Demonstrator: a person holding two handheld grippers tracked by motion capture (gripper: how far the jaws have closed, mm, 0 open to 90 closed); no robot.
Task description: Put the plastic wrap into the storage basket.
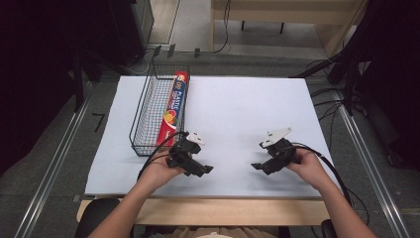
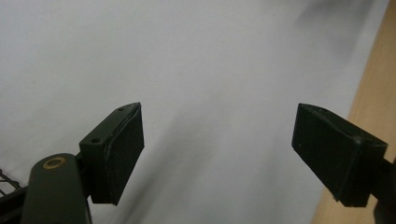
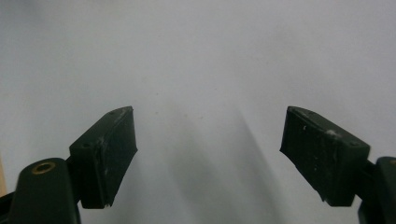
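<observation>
A long red and blue box of plastic wrap [image 1: 173, 106] lies lengthwise in a black wire basket [image 1: 141, 114] at the left of the white sheet [image 1: 237, 109]. My left gripper [image 1: 200, 171] is held just off the basket's near right corner and points toward the middle of the sheet. Its jaws [image 2: 217, 149] stand wide open over bare white sheet, with nothing between them. My right gripper [image 1: 261, 167] hovers at the near right of the sheet, facing the left one. It is open too [image 3: 208, 149], with only white sheet between its pads.
The sheet covers a wooden table whose front edge [image 1: 198, 208] runs along the near side and is also seen at the right of the left gripper view [image 2: 373, 93]. A corner of basket wire [image 2: 4, 179] shows beside the left jaw. Dark equipment and cables surround the table.
</observation>
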